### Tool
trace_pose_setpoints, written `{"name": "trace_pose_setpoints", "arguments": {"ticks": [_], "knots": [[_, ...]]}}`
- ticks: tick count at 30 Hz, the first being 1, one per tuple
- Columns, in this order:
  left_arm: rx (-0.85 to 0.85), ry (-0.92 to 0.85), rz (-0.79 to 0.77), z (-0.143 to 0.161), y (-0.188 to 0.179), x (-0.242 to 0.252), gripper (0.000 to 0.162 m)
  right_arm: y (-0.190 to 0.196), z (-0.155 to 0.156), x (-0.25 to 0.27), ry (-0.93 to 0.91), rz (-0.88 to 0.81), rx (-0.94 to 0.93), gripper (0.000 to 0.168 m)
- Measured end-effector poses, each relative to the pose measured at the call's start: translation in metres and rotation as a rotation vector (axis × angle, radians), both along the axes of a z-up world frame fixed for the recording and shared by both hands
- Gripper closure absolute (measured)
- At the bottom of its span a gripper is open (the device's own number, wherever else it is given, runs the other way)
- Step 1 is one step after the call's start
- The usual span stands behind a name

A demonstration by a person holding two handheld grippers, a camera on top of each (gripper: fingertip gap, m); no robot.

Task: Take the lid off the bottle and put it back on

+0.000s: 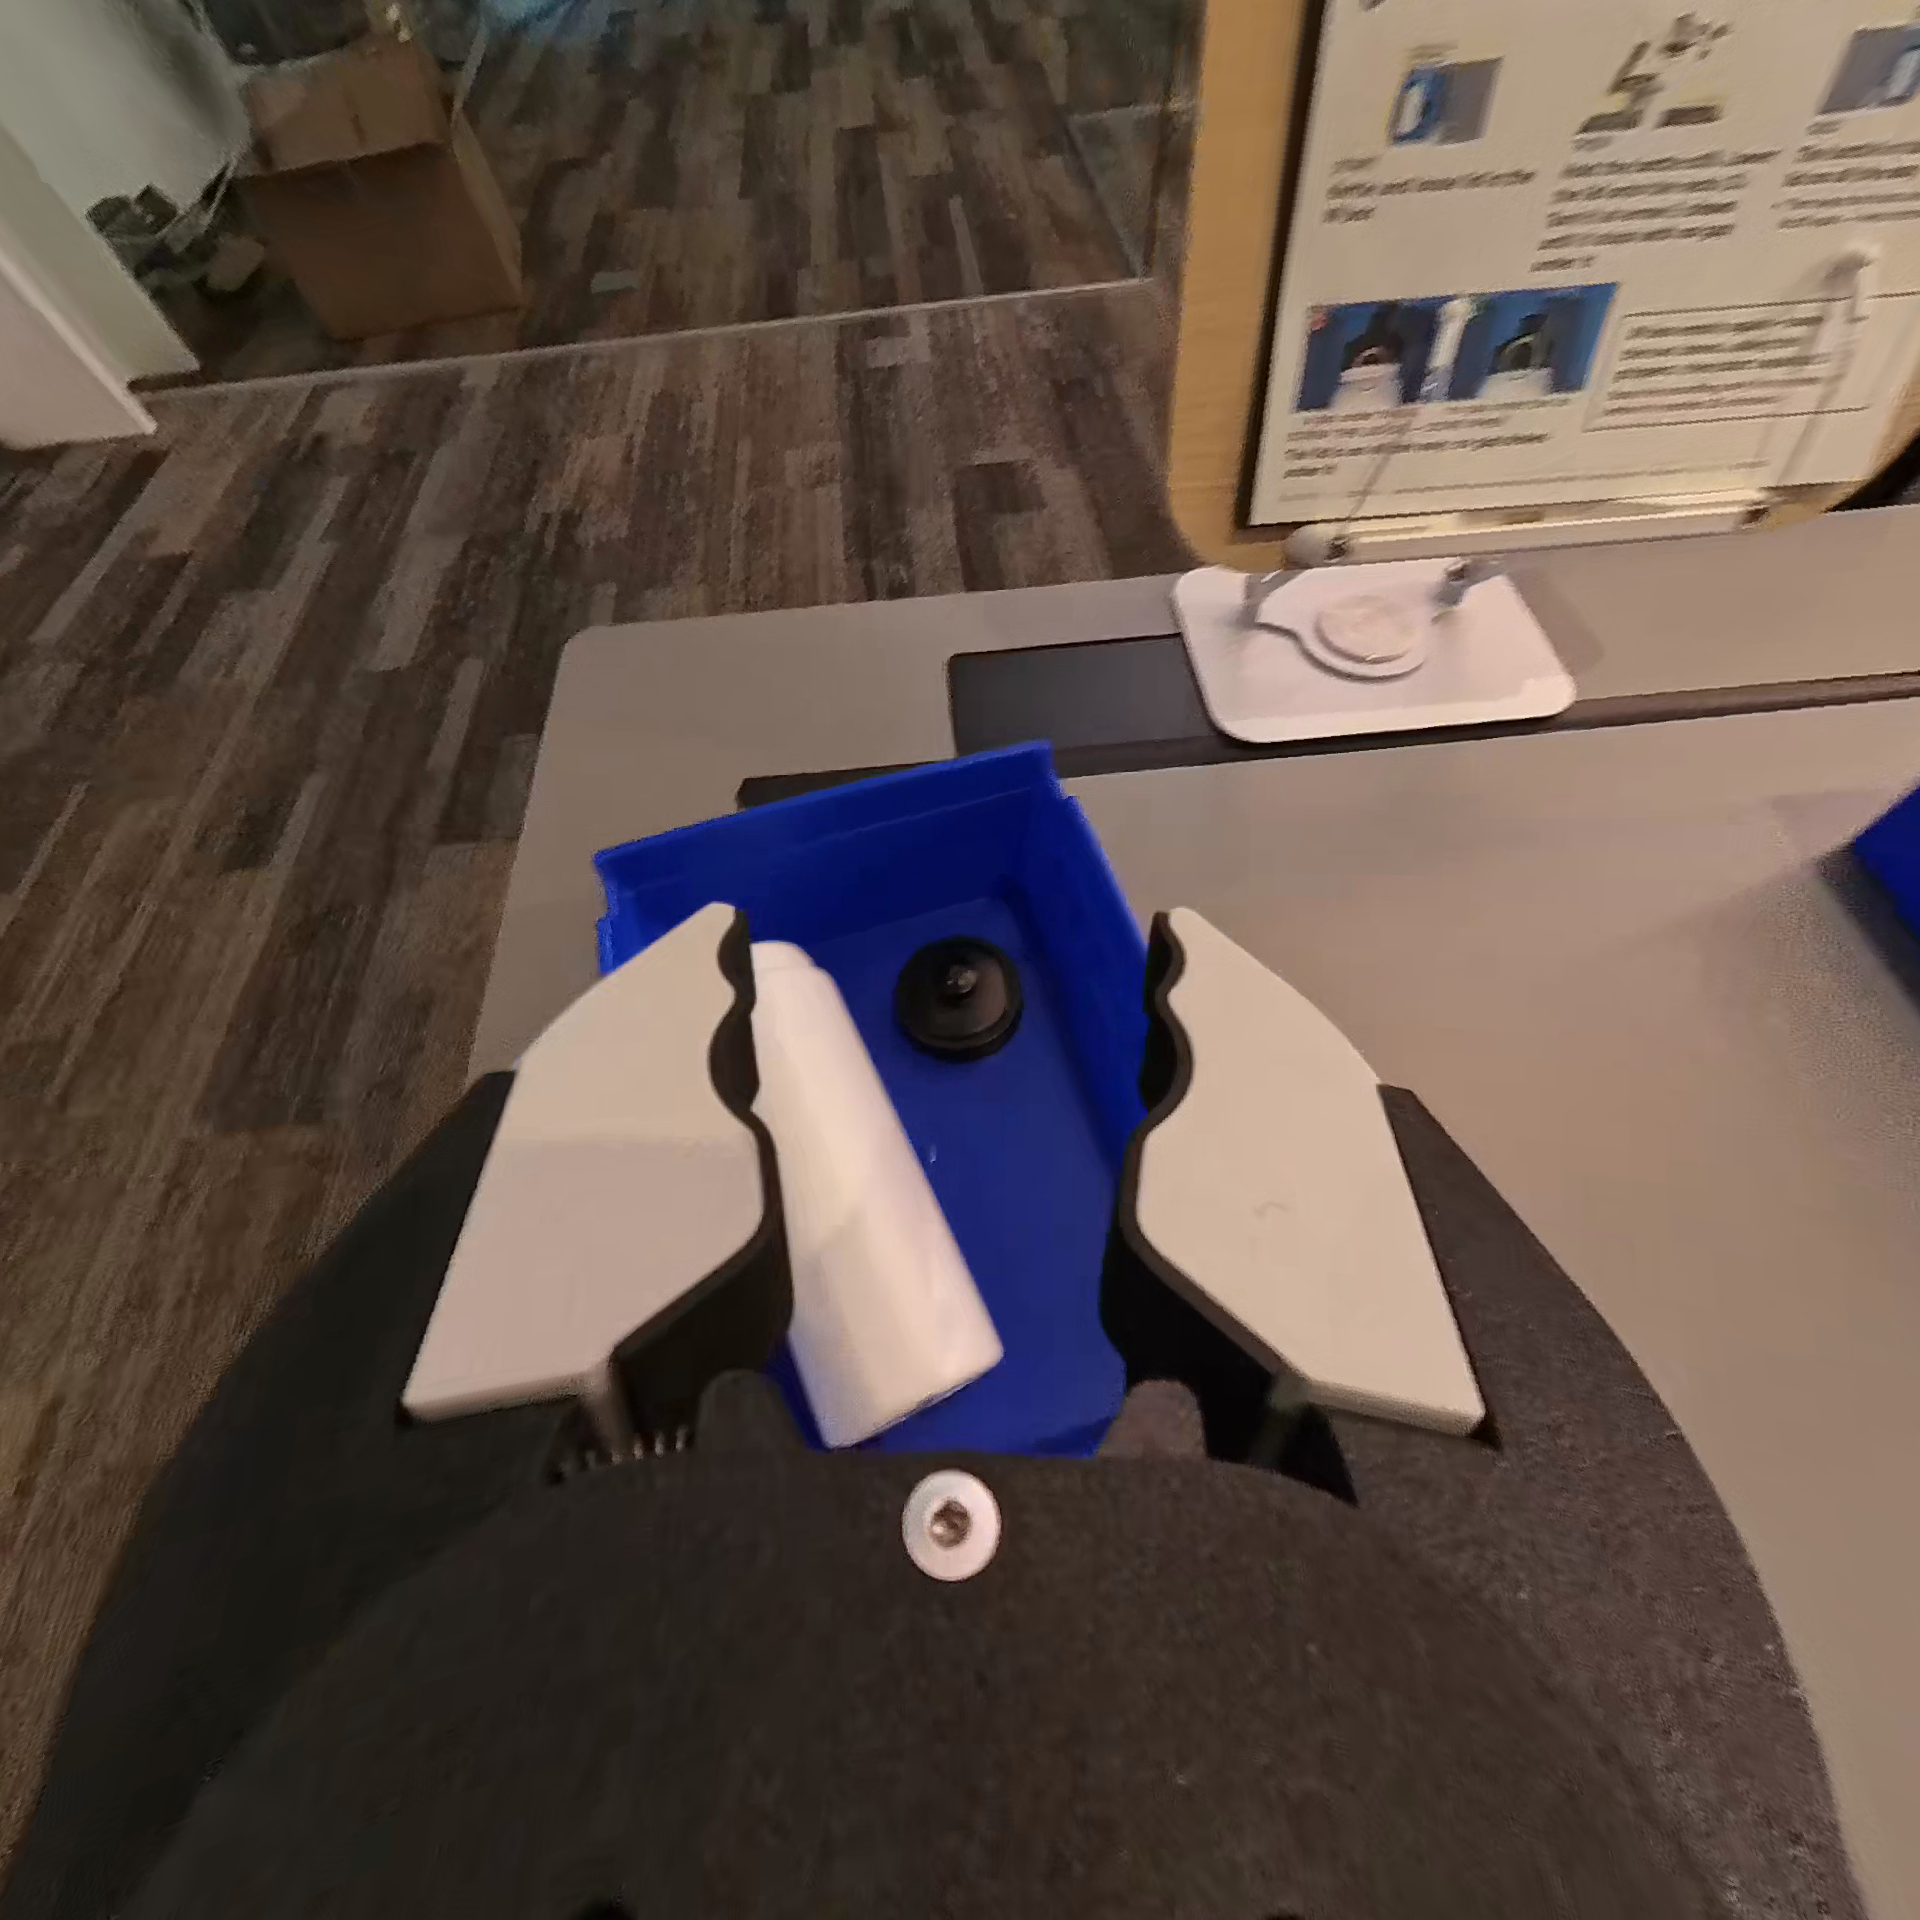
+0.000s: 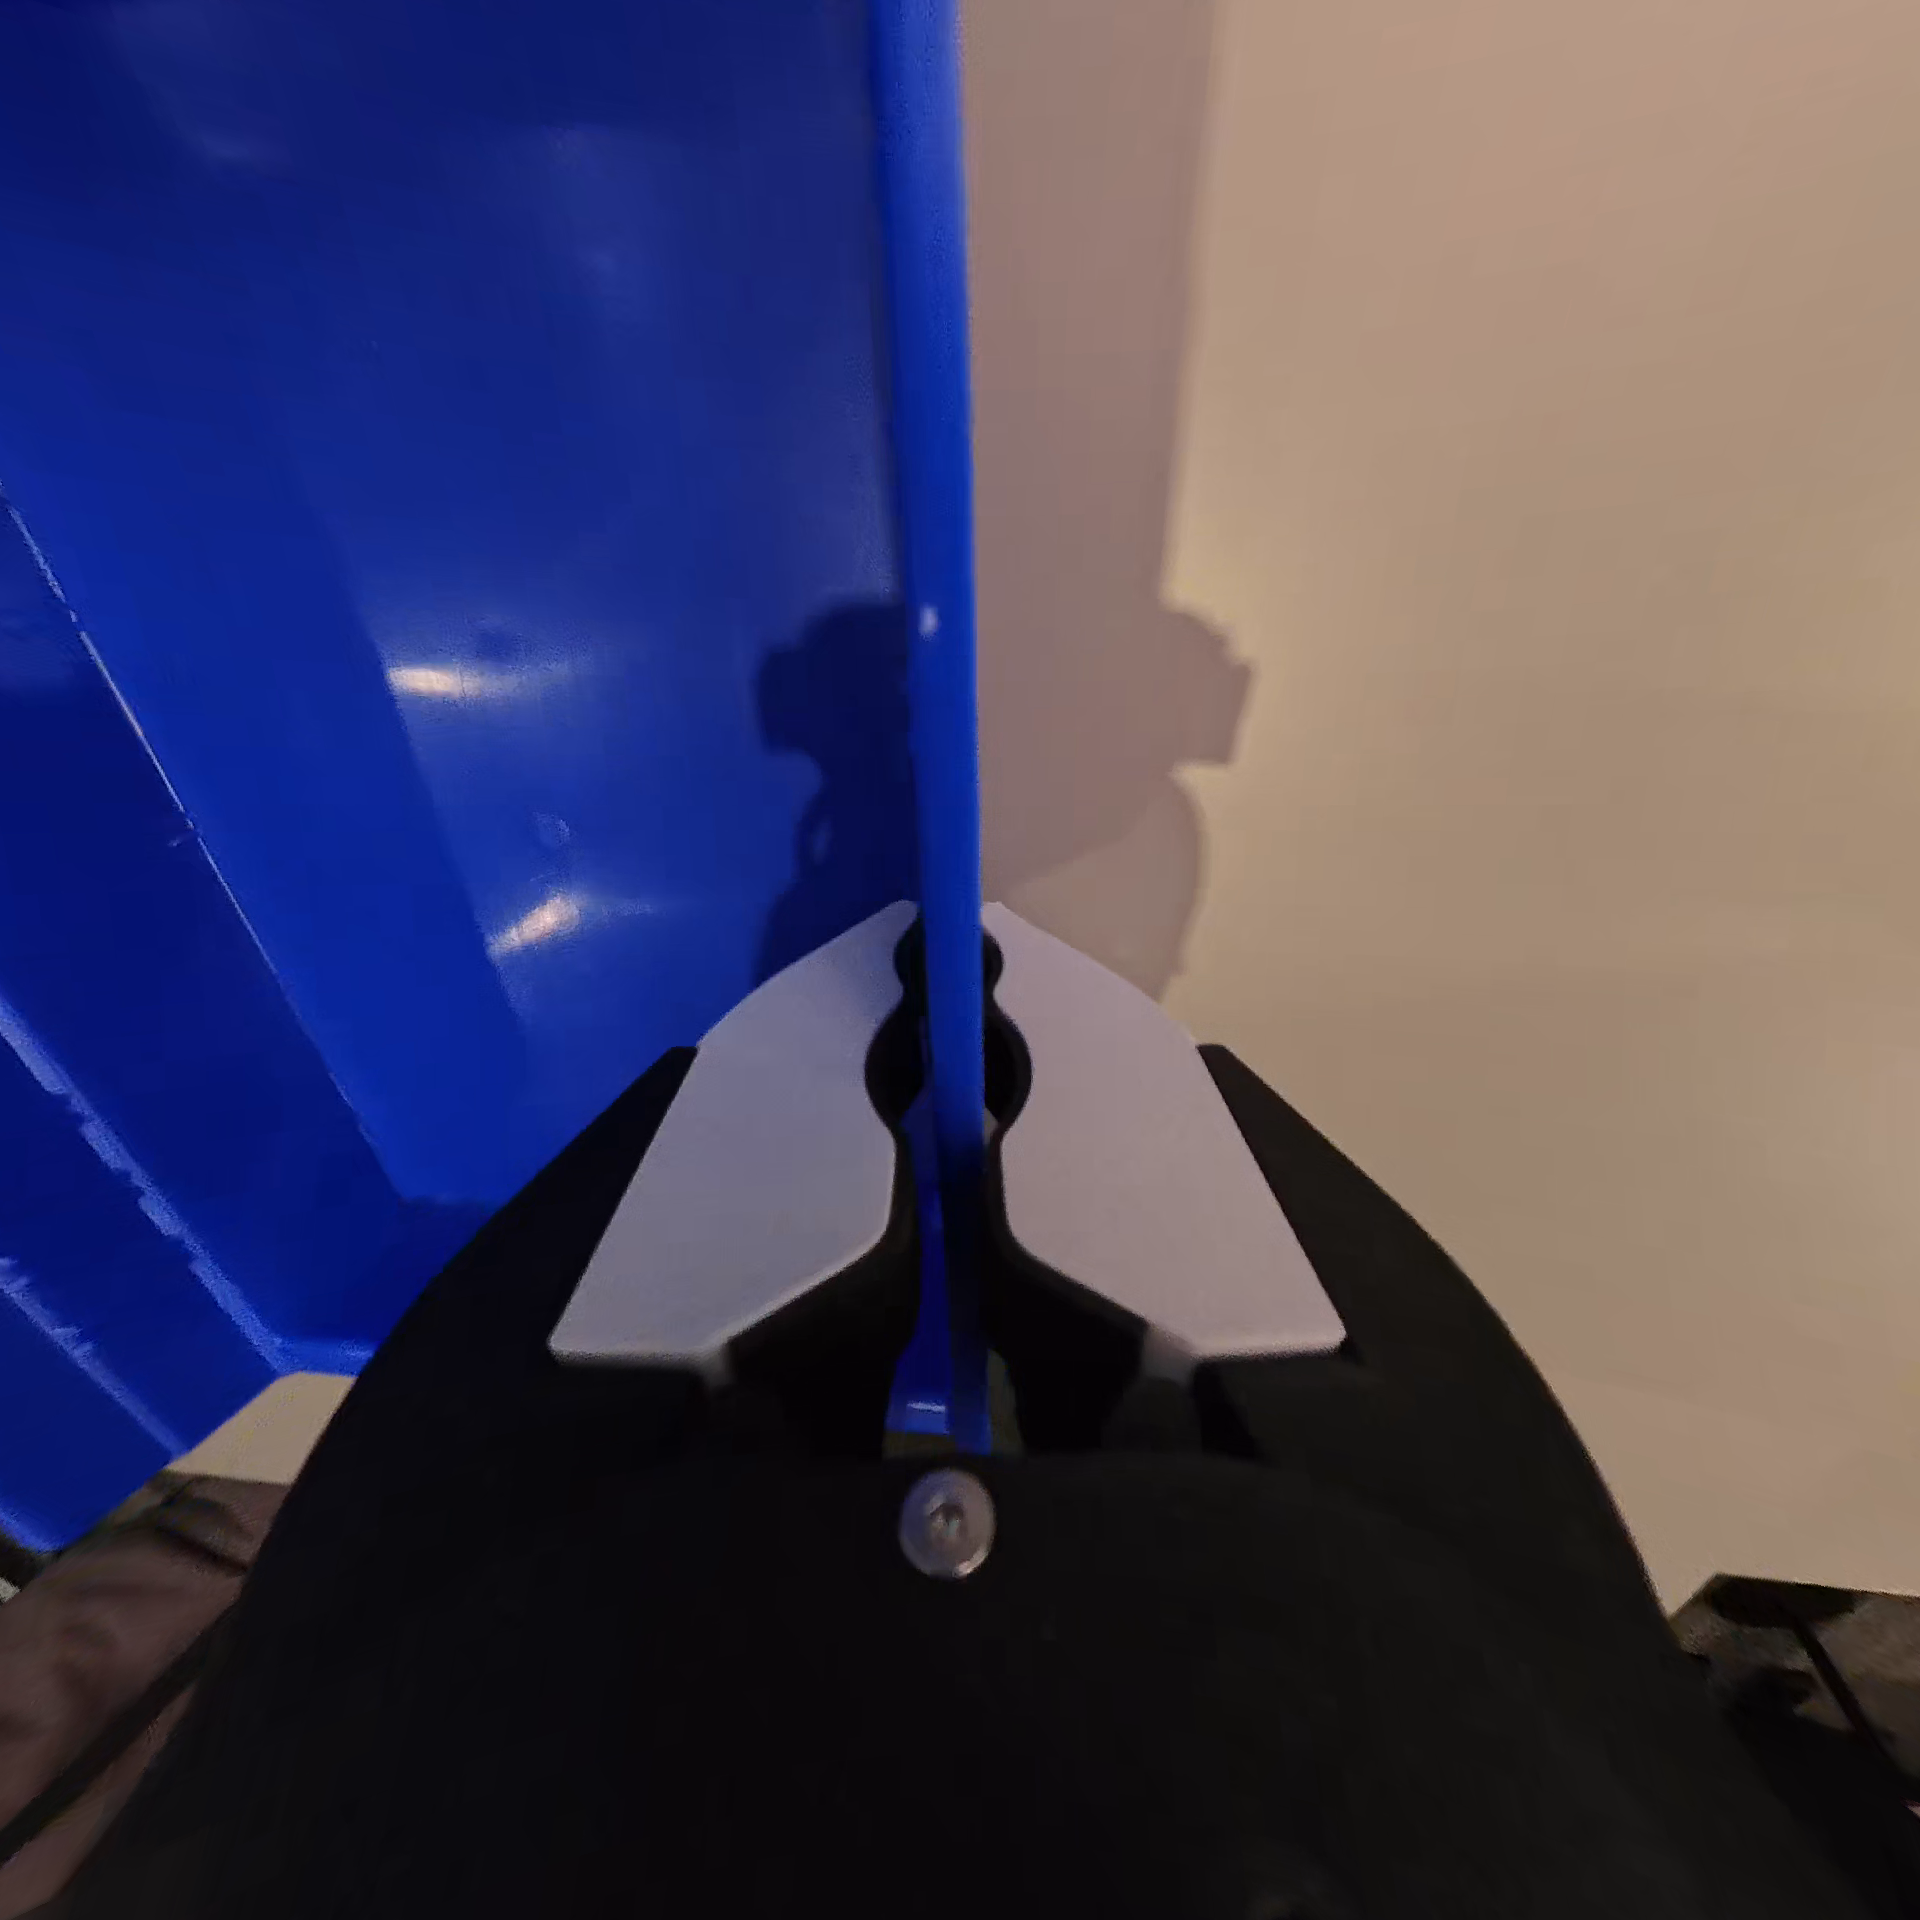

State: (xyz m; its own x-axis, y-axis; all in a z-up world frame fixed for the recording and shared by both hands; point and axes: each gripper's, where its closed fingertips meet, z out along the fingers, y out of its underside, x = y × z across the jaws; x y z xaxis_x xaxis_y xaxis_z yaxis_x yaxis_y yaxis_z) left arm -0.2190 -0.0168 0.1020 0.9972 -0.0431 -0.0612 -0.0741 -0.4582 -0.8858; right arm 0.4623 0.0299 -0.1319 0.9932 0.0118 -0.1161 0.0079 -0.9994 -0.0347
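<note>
My left tongs (image 1: 940,925) are spread wide, nothing pinched, hovering w/ the grey fingers (image 1: 623,1164) over the near end of a small blue plastic bin (image 1: 873,831). Between the fingers, down inside the bin, I see the white cylindrical plastic bottle (image 1: 862,1174) lying on its side, neck pointing away from me, its upper part right against the left finger's black pad in this view; can't tell if they touch. The bottle's neck is bare: the round black lid (image 1: 958,997) sits apart on the bin floor, just to the right of the neck, not touching it as far as I see.

My right tongs (image 2: 948,914) are pressed together on the thin upright wall of a blue plastic bin (image 2: 930,520), one finger inside, one outside. The bin's glossy inner surface fills the left half of that view, the pale counter (image 2: 1558,623) the right half, w/ the tongs' shadow on it. Can't tell from this view whether it's the same bin.

Further out in the left view: bin rests on the grey counter (image 1: 1455,987) near its corner. Beyond it a dark flat pad (image 1: 1070,691), then a white stand base (image 1: 1371,649) carrying an instruction sheet (image 1: 1558,260), blurred. Wood-pattern floor (image 1: 312,675) to the left, a cardboard box (image 1: 384,197) far back.
</note>
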Motion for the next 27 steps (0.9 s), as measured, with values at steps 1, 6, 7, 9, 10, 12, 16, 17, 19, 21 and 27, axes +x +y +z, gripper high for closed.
{"name": "trace_pose_setpoints", "arguments": {"ticks": [1,6,7,9,10,12,16,17,19,21,27], "knots": [[-0.022,0.001,0.027,-0.005,0.0,-0.01,0.088,0.001,0.0,0.008,0.0,-0.016,0.0,0.16],[-0.164,-0.008,0.152,-0.035,-0.003,-0.061,0.086,0.003,0.0,0.038,-0.002,-0.043,0.001,0.16],[-0.197,-0.011,0.176,-0.042,-0.005,-0.071,0.084,0.004,0.0,0.043,-0.006,-0.045,-0.001,0.16],[-0.245,-0.032,0.218,-0.055,-0.008,-0.091,0.083,0.003,0.0,0.05,0.002,-0.049,-0.003,0.16],[-0.259,-0.053,0.233,-0.061,-0.009,-0.099,0.083,0.003,0.0,0.054,0.005,-0.057,-0.003,0.16],[-0.263,-0.106,0.242,-0.069,-0.007,-0.11,0.086,0.002,0.0,0.06,0.005,-0.069,-0.003,0.16],[-0.317,-0.183,0.204,-0.092,0.001,-0.113,0.089,0.002,0.0,0.063,-0.018,-0.023,0.022,0.159],[-0.346,-0.177,0.19,-0.099,0.001,-0.112,0.089,0.002,0.002,0.067,-0.059,0.0,0.036,0.154],[-0.395,-0.158,0.178,-0.111,0.001,-0.112,0.088,0.009,0.012,0.078,-0.153,0.023,0.109,0.134],[-0.434,-0.149,0.193,-0.119,0.0,-0.116,0.087,0.025,0.037,0.085,-0.241,0.027,0.269,0.126],[-0.689,-0.097,0.256,-0.167,-0.013,-0.126,0.097,0.058,0.173,0.051,-0.184,-0.051,1.009,0.127]]}}
